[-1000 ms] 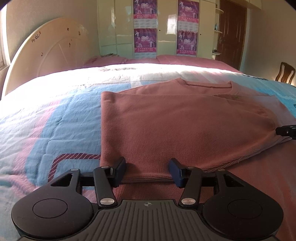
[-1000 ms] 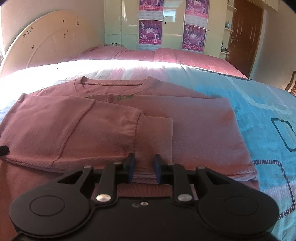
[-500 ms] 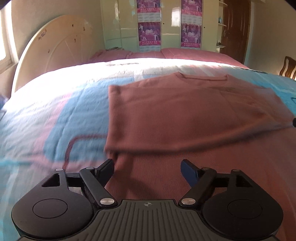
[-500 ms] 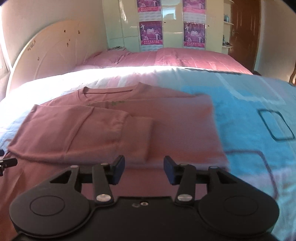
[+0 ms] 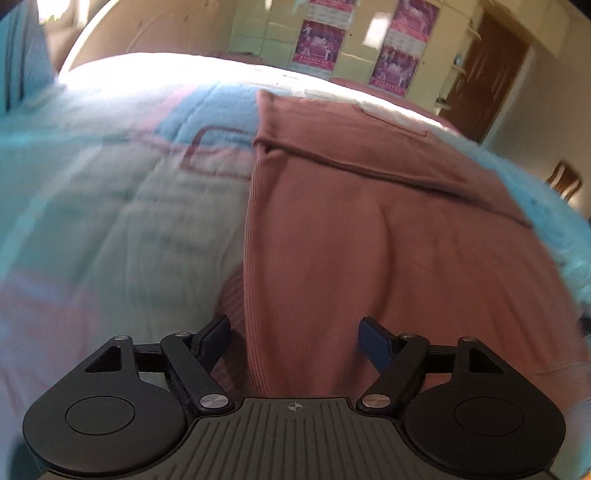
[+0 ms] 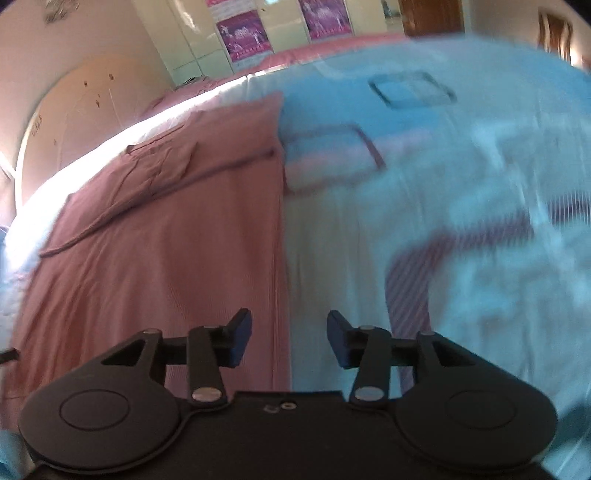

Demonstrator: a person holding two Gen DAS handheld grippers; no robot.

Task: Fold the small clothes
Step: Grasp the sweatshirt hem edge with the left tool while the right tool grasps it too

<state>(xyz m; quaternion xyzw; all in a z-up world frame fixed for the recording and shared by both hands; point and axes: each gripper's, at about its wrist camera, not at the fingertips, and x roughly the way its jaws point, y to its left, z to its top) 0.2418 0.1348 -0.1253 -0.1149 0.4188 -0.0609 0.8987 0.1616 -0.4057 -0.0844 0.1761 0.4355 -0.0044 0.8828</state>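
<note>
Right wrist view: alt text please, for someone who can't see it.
The right gripper, its jaws open and empty, hangs over the right-hand edge of a folded pink sweater lying on a blue and white bedspread. The picture is motion-blurred; a headboard and postered wardrobe doors show behind.

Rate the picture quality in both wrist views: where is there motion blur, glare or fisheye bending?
Left wrist view: the quilt smears at left, a sunlit band blows out white near the top, and the pink sweater stays fairly readable. Right wrist view: heavy smear across the blue quilt at right, and the bed's far edge bows strongly. In both, the gripper bodies are sharp.
</note>
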